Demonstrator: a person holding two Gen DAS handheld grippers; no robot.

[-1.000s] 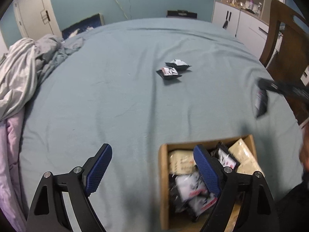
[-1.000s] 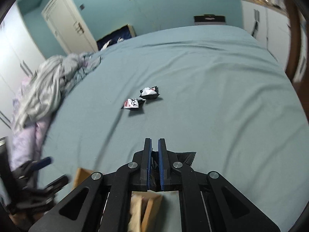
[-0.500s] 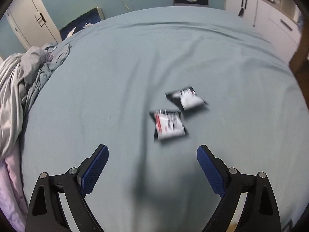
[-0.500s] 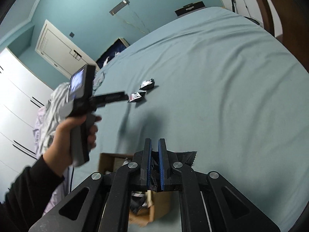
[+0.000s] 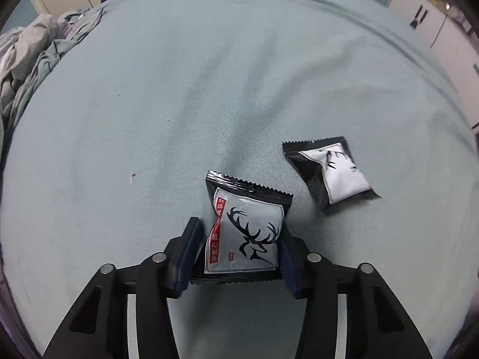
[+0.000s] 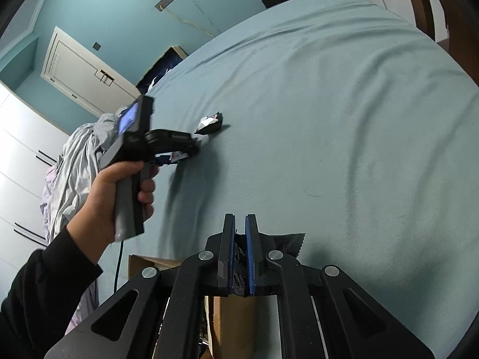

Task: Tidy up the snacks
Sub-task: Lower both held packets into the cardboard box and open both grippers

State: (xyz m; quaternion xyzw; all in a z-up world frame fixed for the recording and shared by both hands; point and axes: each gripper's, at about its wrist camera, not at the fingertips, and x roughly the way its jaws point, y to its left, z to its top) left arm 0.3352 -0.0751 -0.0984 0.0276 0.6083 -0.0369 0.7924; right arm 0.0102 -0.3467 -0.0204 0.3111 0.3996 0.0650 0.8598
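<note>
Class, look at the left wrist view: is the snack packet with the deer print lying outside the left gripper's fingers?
No: the deer-print snack packet sits between the left gripper's two blue-padded fingers, on the bedsheet.

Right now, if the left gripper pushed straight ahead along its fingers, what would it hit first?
The left gripper already has the deer-print snack packet between its pads, so that comes first. Beyond it lies only bare blue bedsheet; the second packet sits off to the right, probably outside the line.

Two snack packets (image 5: 244, 233) (image 5: 330, 170) on the bed, one more packet (image 6: 287, 240) gripped, one cardboard box (image 6: 146, 264), two grippers (image 5: 239, 248) (image 6: 238, 245).
</note>
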